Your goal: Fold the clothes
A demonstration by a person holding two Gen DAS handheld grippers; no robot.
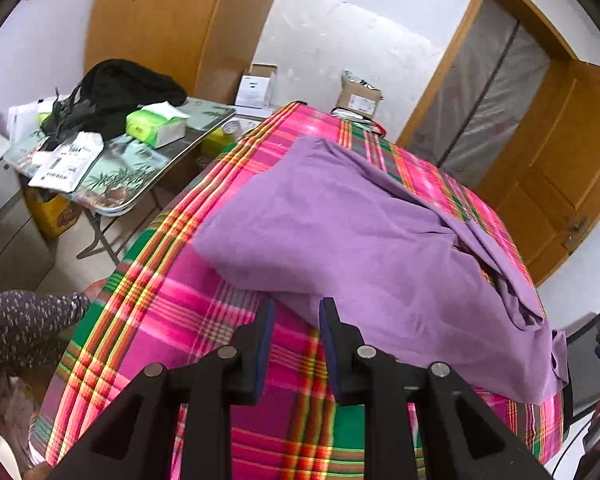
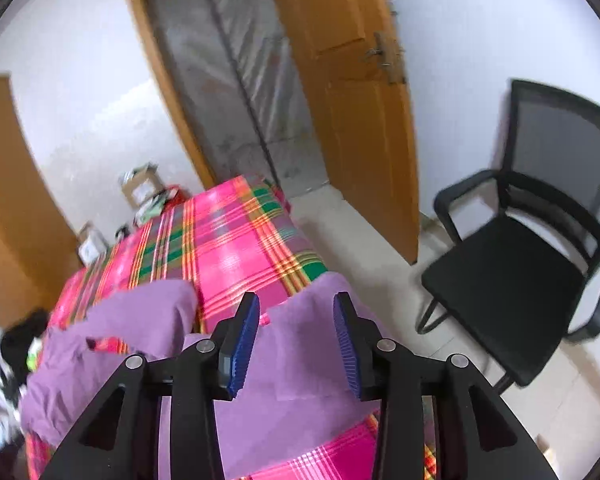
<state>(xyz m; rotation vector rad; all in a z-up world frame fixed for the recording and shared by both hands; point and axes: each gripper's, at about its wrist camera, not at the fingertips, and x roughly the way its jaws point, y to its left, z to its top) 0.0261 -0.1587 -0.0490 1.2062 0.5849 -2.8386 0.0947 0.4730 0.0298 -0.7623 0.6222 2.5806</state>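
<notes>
A purple garment (image 1: pixel 360 232) is lying half-folded on the plaid-covered tabletop (image 1: pixel 188 312) as the left gripper (image 1: pixel 296 312) and right gripper (image 2: pixel 296 312) are hovering above it, jaws partly open and empty; regrasping an edge is looking like the next move

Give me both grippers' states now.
Left gripper: open, holding nothing, at the purple garment's edge.
Right gripper: open, empty, above the garment.
</notes>
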